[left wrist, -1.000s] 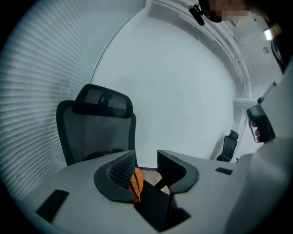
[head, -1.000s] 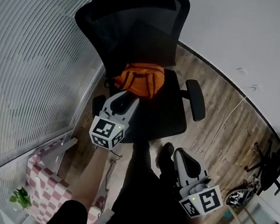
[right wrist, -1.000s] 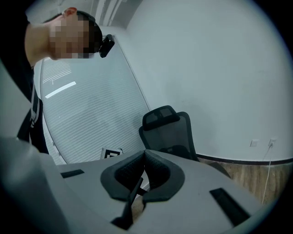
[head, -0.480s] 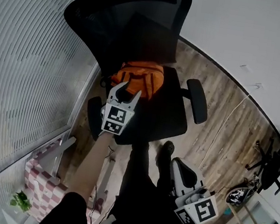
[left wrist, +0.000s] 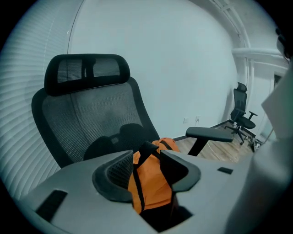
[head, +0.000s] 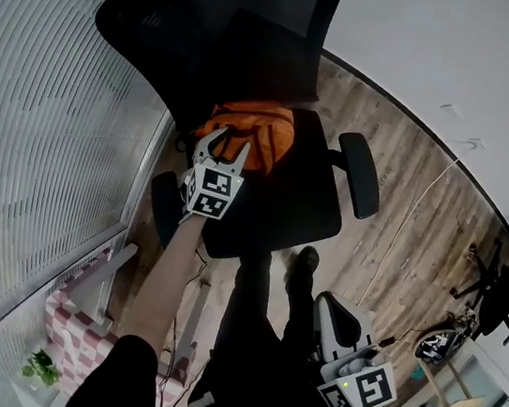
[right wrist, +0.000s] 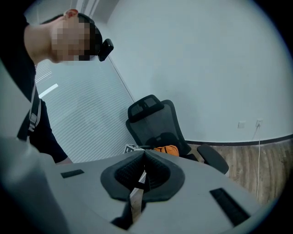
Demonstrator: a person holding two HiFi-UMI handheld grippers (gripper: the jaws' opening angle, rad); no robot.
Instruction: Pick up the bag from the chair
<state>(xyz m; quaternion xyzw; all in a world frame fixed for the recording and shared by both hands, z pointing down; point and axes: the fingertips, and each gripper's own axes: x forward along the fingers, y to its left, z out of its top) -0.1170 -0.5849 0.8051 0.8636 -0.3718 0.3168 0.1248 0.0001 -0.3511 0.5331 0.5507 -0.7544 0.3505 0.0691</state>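
Change: left gripper has advanced up-frame since a second ago and is now at the orange bag | Bag: on the seat of the black chair, upper centre, against the backrest | Left jaws: wide apart, bag between them, not clamped | Right gripper: lower right, unchanged, jaws pressed together, empty

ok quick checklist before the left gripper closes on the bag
1. Left gripper jaws apart: ok.
2. Orange bag lined up in the gap between the jaws: ok.
3. Jaws far enough around a strap or fold to hold: cannot tell.
4. Bag resting on the chair seat, nothing on top of it: ok.
5. Right gripper shut, low and away from the chair: ok.
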